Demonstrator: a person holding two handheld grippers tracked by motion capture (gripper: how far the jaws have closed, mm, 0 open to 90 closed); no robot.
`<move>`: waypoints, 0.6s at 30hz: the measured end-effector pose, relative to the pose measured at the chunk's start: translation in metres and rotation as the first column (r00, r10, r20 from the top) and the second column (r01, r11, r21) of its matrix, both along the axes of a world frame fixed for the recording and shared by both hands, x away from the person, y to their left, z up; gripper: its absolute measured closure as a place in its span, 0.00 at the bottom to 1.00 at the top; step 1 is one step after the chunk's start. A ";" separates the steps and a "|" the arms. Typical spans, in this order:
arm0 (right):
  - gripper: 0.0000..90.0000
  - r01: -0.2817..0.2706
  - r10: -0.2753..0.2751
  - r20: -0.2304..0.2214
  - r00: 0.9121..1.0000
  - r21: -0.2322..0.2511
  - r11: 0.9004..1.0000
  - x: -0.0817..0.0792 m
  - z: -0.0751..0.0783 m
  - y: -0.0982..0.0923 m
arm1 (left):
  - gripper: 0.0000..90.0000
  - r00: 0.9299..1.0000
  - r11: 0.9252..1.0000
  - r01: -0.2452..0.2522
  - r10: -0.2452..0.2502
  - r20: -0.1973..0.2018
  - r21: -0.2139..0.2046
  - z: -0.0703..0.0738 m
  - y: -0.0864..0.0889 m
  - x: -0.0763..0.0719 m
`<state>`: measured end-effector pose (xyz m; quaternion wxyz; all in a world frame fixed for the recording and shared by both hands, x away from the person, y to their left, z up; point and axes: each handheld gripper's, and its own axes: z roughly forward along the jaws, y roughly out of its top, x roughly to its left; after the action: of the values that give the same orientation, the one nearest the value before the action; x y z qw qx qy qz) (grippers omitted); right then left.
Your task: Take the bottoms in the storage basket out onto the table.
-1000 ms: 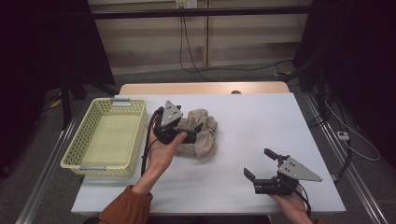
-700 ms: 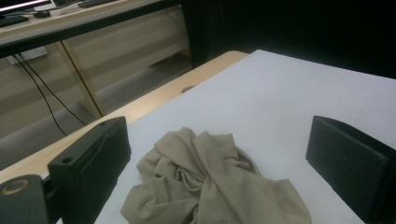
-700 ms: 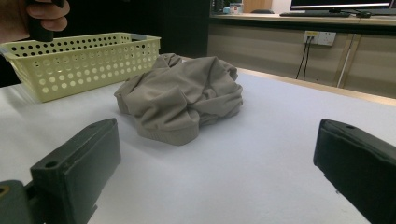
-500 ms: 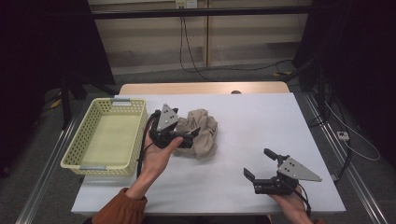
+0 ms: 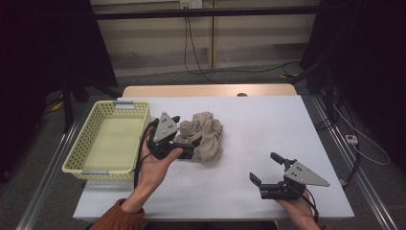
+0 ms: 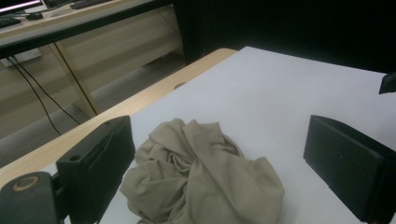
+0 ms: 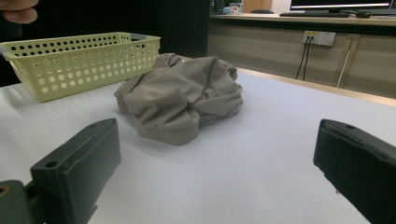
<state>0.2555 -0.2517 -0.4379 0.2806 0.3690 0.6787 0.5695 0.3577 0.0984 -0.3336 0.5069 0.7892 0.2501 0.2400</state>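
On the white counter [image 5: 297, 129], my left tongs [image 5: 189, 143] sit at the near-left edge of a crumpled beige cloth [image 5: 205, 135], jaws spread wide. Seen along the left gripper view, the two black jaws stand well apart with the cloth [image 6: 201, 182] lying between them; the left jaw is just beside the fabric's edge, and I cannot tell whether it touches. The right jaw is clear of the cloth. Nothing is gripped.

My left hand [image 5: 158, 165] holds that tool from below, its grey plate tilted up toward the camera in the high view.

My right tongs [image 5: 268, 168] rest low near the counter's front-right corner, well apart from the cloth, jaws also spread wide and holding nothing. In the right gripper view the cloth [image 7: 182, 98] lies farther off across bare counter, framed between the two open jaws. My right hand [image 5: 297, 206] grips that tool at the counter's front edge.

A yellow perforated basket [image 5: 81, 148] stands at the counter's left side, near the cloth but apart from it. The cloth is in a loose heap near the counter's middle, just right of the basket [image 7: 70, 60].
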 end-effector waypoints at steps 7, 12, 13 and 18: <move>0.00 -0.001 0.001 -0.002 1.000 0.000 1.000 0.000 0.000 0.001 | 0.06 1.000 1.000 -0.017 0.017 -0.002 0.003 0.002 0.012 -0.009; 0.00 0.000 0.000 -0.002 1.000 -0.001 1.000 0.000 0.000 0.001 | 0.06 0.999 0.999 -0.032 0.031 -0.016 -0.011 0.005 0.021 -0.014; 0.00 0.000 0.000 -0.002 1.000 -0.002 1.000 0.000 0.000 0.001 | 0.06 0.999 0.999 -0.034 0.034 -0.021 -0.014 0.005 0.023 -0.014; 0.00 0.001 -0.001 -0.004 1.000 -0.001 1.000 0.000 0.000 0.001 | 0.06 0.998 0.998 -0.060 0.060 -0.024 -0.002 0.003 0.031 -0.018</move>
<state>0.2557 -0.2507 -0.4382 0.2798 0.3704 0.6793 0.5685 0.3400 0.1297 -0.3303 0.4975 0.7834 0.2802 0.2455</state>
